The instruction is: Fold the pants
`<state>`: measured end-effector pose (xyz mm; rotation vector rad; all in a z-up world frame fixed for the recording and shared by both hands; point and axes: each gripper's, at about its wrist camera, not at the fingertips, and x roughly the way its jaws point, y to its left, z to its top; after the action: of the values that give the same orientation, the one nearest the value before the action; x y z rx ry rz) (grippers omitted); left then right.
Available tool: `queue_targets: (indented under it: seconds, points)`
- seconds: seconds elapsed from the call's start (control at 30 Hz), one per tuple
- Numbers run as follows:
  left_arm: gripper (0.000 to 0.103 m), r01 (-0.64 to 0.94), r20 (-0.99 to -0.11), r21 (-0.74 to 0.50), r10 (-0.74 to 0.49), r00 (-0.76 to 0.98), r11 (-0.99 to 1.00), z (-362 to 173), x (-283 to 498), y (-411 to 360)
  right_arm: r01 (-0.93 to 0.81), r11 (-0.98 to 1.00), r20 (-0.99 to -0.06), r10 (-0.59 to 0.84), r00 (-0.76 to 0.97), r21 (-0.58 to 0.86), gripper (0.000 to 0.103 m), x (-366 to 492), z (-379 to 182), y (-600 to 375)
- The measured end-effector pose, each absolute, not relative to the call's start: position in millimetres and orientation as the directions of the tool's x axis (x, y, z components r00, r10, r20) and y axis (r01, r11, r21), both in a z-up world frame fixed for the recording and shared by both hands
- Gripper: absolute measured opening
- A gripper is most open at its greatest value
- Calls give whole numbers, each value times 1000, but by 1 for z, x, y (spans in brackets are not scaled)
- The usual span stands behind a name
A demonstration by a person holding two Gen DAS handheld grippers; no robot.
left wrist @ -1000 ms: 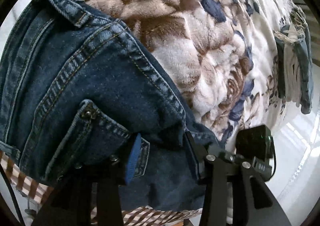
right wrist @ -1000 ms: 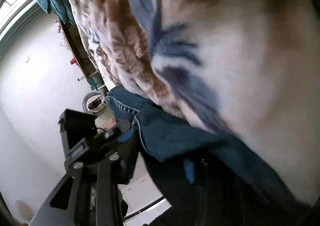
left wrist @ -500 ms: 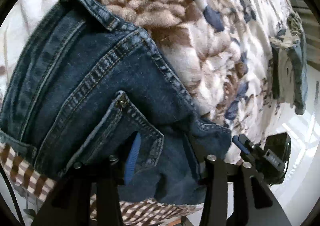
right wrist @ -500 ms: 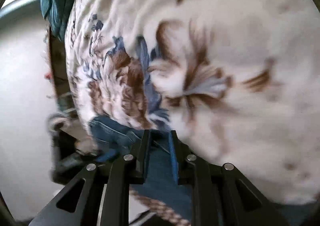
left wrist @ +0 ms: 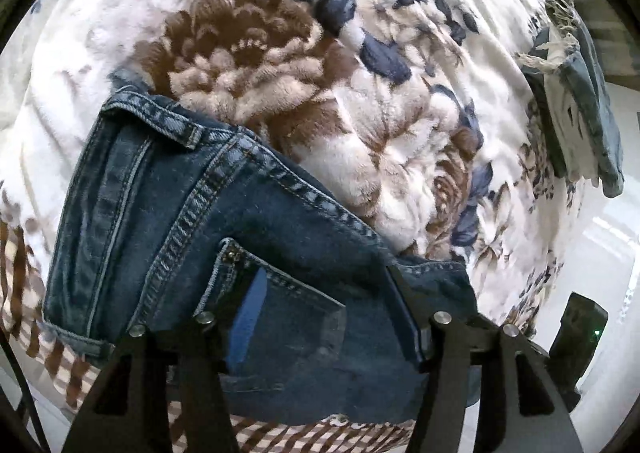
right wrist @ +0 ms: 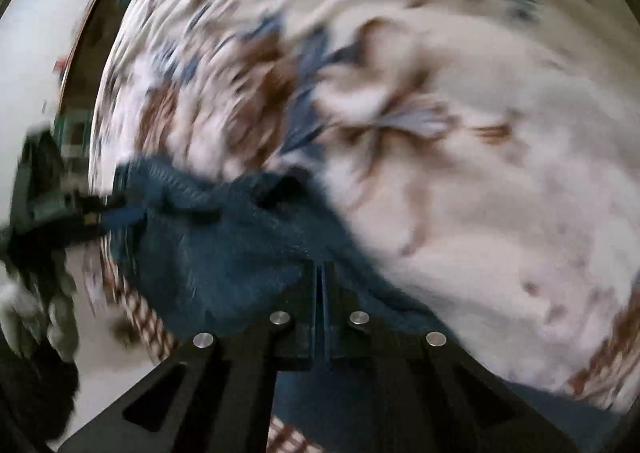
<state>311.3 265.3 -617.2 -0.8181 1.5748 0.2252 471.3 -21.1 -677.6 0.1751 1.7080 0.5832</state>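
Dark blue jeans (left wrist: 224, 221) lie folded on a floral blanket, waistband to the upper left and a back pocket near the bottom. My left gripper (left wrist: 324, 313) is open, its fingers straddling the pocket area just above the denim. In the blurred right wrist view the jeans (right wrist: 224, 245) bunch at lower left. My right gripper (right wrist: 322, 285) has its jaws pressed together at the denim's edge; whether cloth sits between them is hidden. The left gripper (right wrist: 60, 205) also shows there at far left.
The white, brown and blue floral blanket (left wrist: 400, 101) covers the bed. A brown checked cloth (left wrist: 36, 305) lies under the jeans at the bed's near edge. Another folded light denim garment (left wrist: 580, 105) lies at far right. White floor (left wrist: 612, 253) lies beyond the bed edge.
The left gripper has drawn back from the jeans, showing more blanket. The right gripper has closed from wide open to jaws together and swung toward the jeans' edge.
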Motion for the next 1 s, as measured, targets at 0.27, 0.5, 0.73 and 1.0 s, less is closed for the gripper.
queue_targets:
  seconds: [0.27,0.5,0.73,1.0]
  points:
    - [57,-600,-931,-315,-363,45,735,-611,310,266,-19,859,-839,495,-227,512,35,483,-677,-63]
    - [57,-590,-944,-289,-325,47,754,-620,310,274,-111,912,-889,349,-296,395,51,458,-677,-86]
    - [57,-574,-948,-277,-316,34,770,-629,312,272,-202,952,-956,182,-230,230,0,438,-686,-83]
    - [57,-561,-943,-301,-328,55,771,-613,310,272,66,878,-850,476,-227,474,18,459,-675,-118]
